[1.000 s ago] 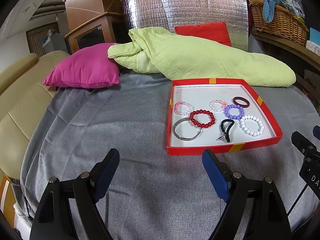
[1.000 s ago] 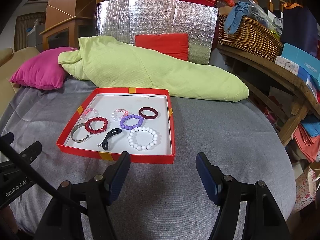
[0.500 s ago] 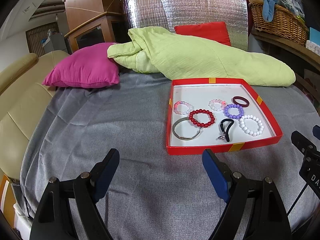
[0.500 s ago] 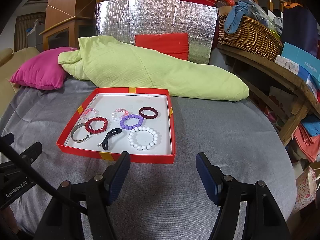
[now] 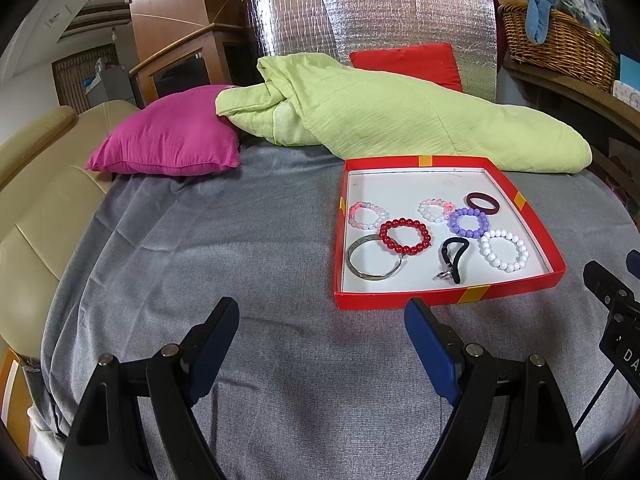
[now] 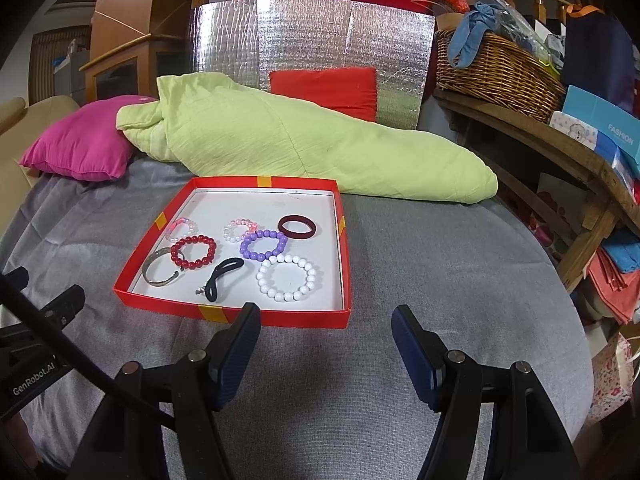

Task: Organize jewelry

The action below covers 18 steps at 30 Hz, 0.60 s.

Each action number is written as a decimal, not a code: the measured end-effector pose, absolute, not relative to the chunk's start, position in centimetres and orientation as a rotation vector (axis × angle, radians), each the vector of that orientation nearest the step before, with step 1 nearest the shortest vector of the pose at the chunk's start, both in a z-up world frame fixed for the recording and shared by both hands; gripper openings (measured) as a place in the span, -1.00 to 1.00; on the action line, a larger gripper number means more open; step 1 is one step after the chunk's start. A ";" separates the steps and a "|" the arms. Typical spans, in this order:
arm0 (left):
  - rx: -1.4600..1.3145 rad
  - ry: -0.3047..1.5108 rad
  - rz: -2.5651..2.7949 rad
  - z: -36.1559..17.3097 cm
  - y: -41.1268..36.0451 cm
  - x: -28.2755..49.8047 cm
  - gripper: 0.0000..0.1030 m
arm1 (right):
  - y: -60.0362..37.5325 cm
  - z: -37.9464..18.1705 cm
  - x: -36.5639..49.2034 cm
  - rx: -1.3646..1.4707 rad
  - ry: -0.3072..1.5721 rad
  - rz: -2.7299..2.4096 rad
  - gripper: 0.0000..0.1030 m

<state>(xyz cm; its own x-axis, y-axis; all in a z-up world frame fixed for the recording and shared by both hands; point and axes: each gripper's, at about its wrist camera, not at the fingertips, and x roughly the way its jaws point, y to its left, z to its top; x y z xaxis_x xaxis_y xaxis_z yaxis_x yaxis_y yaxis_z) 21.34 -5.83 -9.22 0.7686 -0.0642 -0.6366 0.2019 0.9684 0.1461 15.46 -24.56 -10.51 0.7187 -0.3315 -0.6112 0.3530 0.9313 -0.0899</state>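
A red tray (image 5: 448, 298) (image 6: 272, 318) with a white floor lies on the grey cloth. In it lie several bracelets: a red bead one (image 5: 405, 236) (image 6: 193, 252), a white bead one (image 5: 503, 250) (image 6: 286, 277), a purple bead one (image 5: 469, 222) (image 6: 264, 245), a silver bangle (image 5: 373, 263) (image 6: 159, 272), a dark maroon band (image 5: 482, 204) (image 6: 297, 227), a black loop (image 5: 453, 258) (image 6: 222, 273) and two pale pink-white ones. My left gripper (image 5: 322, 344) is open and empty, near the tray's front left. My right gripper (image 6: 326, 340) is open and empty, at the tray's front right corner.
A light green quilt (image 5: 392, 120) lies behind the tray, a magenta pillow (image 5: 172, 140) to its left, a red cushion (image 6: 324, 88) against a silver foil panel. A cream sofa edge (image 5: 36, 216) is left. A wooden shelf with a wicker basket (image 6: 492, 72) stands right.
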 end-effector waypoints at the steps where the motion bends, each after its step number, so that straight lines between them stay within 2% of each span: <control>1: 0.211 0.681 -0.146 -9.2 -5.9 21.3 0.66 | -24.6 -10.5 15.5 0.034 0.670 -0.378 0.39; 18: 0.211 0.667 -0.150 -9.2 -5.7 21.4 0.66 | -25.3 -10.5 15.6 0.065 0.674 -0.363 0.39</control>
<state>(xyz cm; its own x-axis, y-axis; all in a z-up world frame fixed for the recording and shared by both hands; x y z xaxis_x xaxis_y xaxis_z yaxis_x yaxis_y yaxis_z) 21.42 -5.67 -9.15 0.7762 -0.0700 -0.6265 0.2051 0.9678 0.1459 15.56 -25.29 -10.55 0.7213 -0.3078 -0.6205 0.3494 0.9352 -0.0577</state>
